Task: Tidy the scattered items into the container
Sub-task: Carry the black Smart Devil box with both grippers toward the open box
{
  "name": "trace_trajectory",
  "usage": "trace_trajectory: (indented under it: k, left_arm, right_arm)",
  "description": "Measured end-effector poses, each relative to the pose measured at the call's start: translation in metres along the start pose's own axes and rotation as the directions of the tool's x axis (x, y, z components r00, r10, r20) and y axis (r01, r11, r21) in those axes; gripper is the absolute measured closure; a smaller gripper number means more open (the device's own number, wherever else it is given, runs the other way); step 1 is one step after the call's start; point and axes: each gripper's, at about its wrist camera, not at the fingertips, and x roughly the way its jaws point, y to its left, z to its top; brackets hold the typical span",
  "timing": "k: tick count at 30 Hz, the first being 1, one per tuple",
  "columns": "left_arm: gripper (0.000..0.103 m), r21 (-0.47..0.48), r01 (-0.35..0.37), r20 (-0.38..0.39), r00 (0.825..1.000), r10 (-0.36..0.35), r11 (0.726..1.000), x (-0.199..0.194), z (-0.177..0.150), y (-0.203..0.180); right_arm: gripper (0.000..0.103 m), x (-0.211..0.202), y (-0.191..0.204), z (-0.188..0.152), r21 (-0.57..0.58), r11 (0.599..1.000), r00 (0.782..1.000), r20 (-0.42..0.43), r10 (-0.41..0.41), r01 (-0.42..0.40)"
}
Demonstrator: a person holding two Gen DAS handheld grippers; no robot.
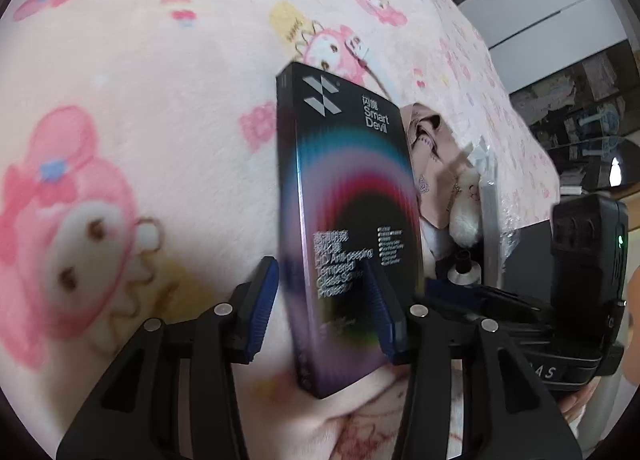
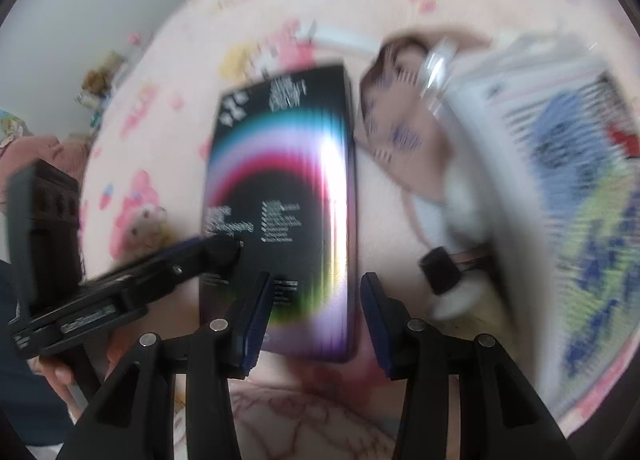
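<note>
Left gripper (image 1: 326, 308) astride black screen-protector box (image 1: 352, 196), 2 pads apart.

Pink cartoon blanket (image 1: 160, 108) carries black box (image 2: 288, 180).

Left gripper (image 1: 326, 312) and right gripper (image 2: 316, 320) angled downward, side by side.

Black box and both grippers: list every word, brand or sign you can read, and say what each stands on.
"Smart Devil": top of the black box, beside a grey chequered logo.
"HD Anti-peeping Tempered Glass Screen Protector": lower box face, partly blurred.
Chinese characters above both texts: too blurred to read.
Small checklist at the box's right: too small to read.
"AS": end of a cut-off word on the right gripper's body, seen in the left wrist view.
Right wrist view: all print blurred.
</note>
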Motion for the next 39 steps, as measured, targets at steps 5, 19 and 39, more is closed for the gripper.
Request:
trace_trajectory:
  k: [5,19,39]
  left_arm:
    - [0.053,0.030,-0.020,-0.014,1.000,0.021,0.999,0.000,-0.006,-0.012]
    - [0.051,0.296,-0.033,0.138,0.990,-0.008,0.954,-0.105,-0.047,-0.120]
    - [0.051,0.592,0.222,-0.135,0.975,-0.176,0.774,0.002,-0.128,-0.381]
  right_arm:
    - [0.061,0.006,-0.006,0.002,0.064,0.996,0.997,-0.029,0.071,-0.070]
    - [0.063,-0.119,0.029,-0.063,0.024,0.988,0.956,0.260,0.138,-0.150]
    - [0.063,-0.314,-0.170,-0.242,0.324,0.946,0.859,0.490,-0.149,-0.020]
